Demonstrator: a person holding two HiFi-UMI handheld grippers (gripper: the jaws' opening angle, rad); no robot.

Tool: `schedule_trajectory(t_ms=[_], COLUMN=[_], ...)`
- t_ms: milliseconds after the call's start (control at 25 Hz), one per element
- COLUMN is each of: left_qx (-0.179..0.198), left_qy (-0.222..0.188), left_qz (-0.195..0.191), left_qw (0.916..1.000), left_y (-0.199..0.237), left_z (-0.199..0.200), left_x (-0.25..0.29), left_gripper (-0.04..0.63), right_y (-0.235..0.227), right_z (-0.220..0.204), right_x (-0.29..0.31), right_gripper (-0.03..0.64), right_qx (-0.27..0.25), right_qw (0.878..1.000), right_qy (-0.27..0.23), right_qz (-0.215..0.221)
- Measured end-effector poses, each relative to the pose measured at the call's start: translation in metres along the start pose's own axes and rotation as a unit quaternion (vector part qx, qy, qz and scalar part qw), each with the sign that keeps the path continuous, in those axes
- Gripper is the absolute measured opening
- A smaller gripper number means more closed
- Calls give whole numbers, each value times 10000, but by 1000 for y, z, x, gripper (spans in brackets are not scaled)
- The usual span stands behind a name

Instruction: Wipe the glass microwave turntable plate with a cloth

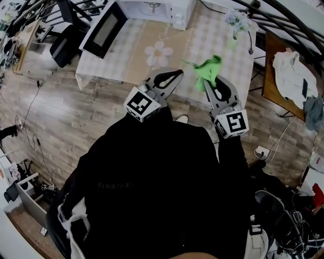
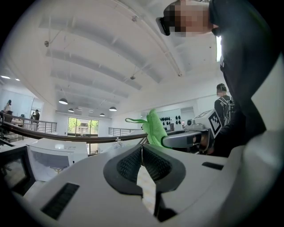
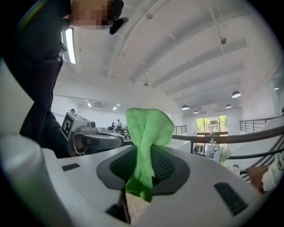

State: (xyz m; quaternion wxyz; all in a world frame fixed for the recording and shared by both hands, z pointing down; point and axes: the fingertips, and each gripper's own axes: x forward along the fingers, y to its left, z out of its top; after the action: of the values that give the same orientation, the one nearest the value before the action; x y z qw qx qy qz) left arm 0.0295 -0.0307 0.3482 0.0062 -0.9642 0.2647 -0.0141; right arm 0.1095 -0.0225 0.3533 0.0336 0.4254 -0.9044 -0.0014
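The microwave (image 1: 152, 7) stands at the table's (image 1: 202, 43) far edge, the flower vase (image 1: 235, 24) to its right. Nearer, the cloth (image 1: 209, 70) sits in the right gripper (image 1: 209, 83), the left gripper (image 1: 175, 76) just left.

The cloth (image 3: 148, 128) in the right tool (image 3: 143, 153) is fuzzy green microfibre. That tool and the left tool (image 2: 142, 148) have smooth matt grey plastic shells and ribbed black pads (image 2: 128, 166). Ahead, the surface (image 1: 212, 35) wears checked fabric.
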Motion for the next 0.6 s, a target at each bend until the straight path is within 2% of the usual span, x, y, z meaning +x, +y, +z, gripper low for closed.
schedule_trajectory(t_ms=[160,320,600], left_qx=[72,-65,-52], left_qy=[1,-4,110], left_qz=[-36,-5,15], left_qw=[10000,10000,9999], left_y=[-2,-3,-2], left_z=[1,1,-4], left_x=[3,0,-2], left_gripper=[21,21,21], right_y=[0,5,7], right_z=[-1,-2,-5], right_x=[0,0,1], right_gripper=[101,101,101], right_qx=[25,27,42], right_qw=[10000,10000,9999], right_qy=[8,27,36], right_qz=[36,73,129])
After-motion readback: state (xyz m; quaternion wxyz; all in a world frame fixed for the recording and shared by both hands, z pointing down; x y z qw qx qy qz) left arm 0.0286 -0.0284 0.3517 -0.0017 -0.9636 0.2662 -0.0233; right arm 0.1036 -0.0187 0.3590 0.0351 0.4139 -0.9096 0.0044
